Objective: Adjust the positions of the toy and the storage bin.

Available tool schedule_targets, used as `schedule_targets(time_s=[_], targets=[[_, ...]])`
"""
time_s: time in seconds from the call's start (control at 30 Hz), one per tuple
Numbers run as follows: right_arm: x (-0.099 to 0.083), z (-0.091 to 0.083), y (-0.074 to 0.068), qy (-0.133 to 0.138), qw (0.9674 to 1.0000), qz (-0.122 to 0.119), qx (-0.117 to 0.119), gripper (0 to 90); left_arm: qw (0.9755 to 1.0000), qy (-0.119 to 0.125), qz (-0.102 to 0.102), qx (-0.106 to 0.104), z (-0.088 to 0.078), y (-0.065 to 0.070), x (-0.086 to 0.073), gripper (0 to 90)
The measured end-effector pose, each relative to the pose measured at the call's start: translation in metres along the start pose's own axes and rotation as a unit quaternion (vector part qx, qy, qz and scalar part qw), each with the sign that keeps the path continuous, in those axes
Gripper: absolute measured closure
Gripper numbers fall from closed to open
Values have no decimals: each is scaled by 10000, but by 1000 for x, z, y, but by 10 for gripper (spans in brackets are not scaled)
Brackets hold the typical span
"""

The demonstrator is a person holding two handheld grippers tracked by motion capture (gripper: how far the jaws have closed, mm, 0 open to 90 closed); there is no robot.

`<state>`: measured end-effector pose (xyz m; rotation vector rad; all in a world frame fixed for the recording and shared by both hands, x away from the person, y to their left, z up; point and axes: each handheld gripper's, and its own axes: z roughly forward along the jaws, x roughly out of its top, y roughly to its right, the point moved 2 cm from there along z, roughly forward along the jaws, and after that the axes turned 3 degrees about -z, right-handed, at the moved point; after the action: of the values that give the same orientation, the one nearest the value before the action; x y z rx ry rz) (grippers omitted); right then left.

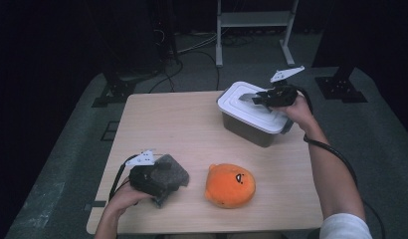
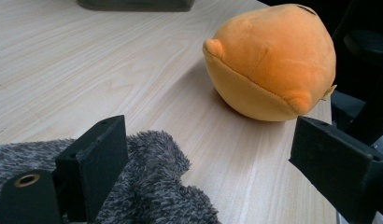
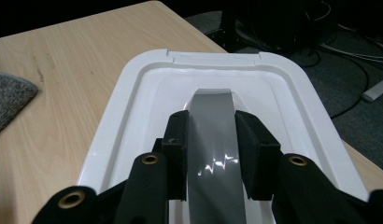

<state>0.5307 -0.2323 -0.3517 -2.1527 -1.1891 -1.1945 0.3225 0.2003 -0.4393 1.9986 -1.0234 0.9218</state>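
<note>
We have the right claw (image 3: 210, 140) narrowed on the grey handle (image 3: 213, 126), apparently gripping, handle's long axis running straight ahead along the lid (image 3: 133, 84); left claw (image 2: 203, 154) wide.

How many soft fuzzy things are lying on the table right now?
2. The orange plush toy lies near the table's front edge, about mid-width. The grey furry cloth lies to its left, under the left hand-held gripper. More could be hidden inside the lidded bin.

Lidded box (image 1: 253, 114) behind plush toy (image 1: 230, 185); fuzzy cloth (image 1: 170, 172) left of the toy.
</note>
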Motion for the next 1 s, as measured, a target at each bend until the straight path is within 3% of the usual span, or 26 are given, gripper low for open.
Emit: schedule_targets(time_s=[0.37,1.0], targets=[[-1,-1,-11,61,9997,-77,244,658,10000,-16,6,-2,1,1,0,103],[1,0,-48,130,9959,-388,804,658,10000,-37,37,-41,3,3,1,102]])
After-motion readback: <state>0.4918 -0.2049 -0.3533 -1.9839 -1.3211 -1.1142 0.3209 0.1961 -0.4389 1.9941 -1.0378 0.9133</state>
